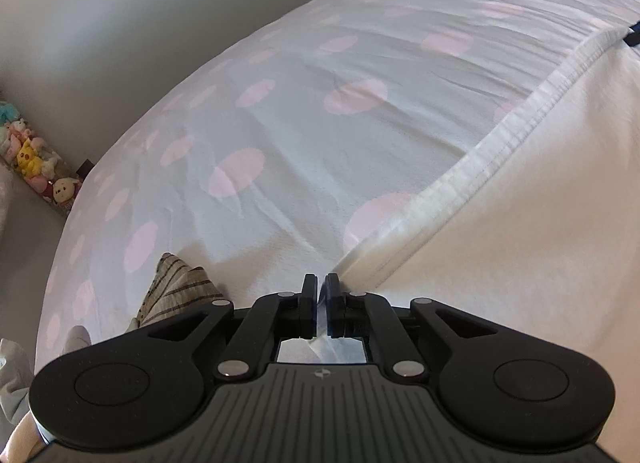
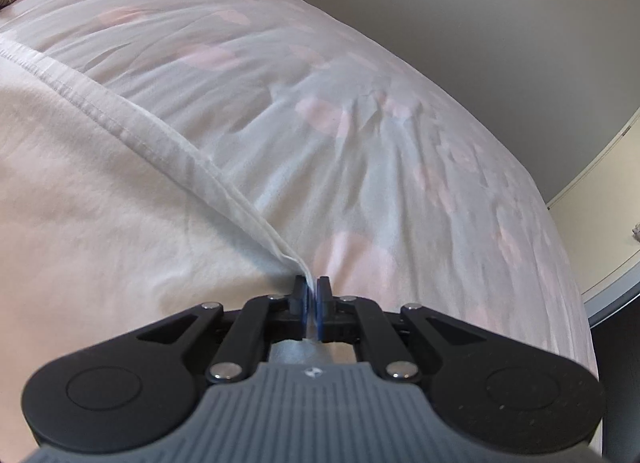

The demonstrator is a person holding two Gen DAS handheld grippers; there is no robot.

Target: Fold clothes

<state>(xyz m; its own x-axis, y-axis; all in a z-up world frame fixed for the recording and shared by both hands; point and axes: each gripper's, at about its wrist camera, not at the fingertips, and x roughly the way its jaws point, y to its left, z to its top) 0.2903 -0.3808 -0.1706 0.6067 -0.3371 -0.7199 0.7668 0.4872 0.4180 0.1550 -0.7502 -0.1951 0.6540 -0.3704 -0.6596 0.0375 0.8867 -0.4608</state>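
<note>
White garment (image 1: 520, 223): spread on the polka-dot bed cover (image 1: 260, 123), its stitched hem (image 1: 516, 119) running between my two tongs.

Left gripper (image 1: 319, 295): jaws nearly together, pinching the hem's corner right at the tips.

Right gripper (image 2: 311, 295): jaws clamped on the opposite hem corner, the cloth drawn taut ahead and to its left.

Step, as I judge it: both corners held, a fold in hand. The next move calls for carrying both ends level, keeping the hem straight.

Also noted: striped cloth (image 1: 176, 287) left of my left tongs.
</note>
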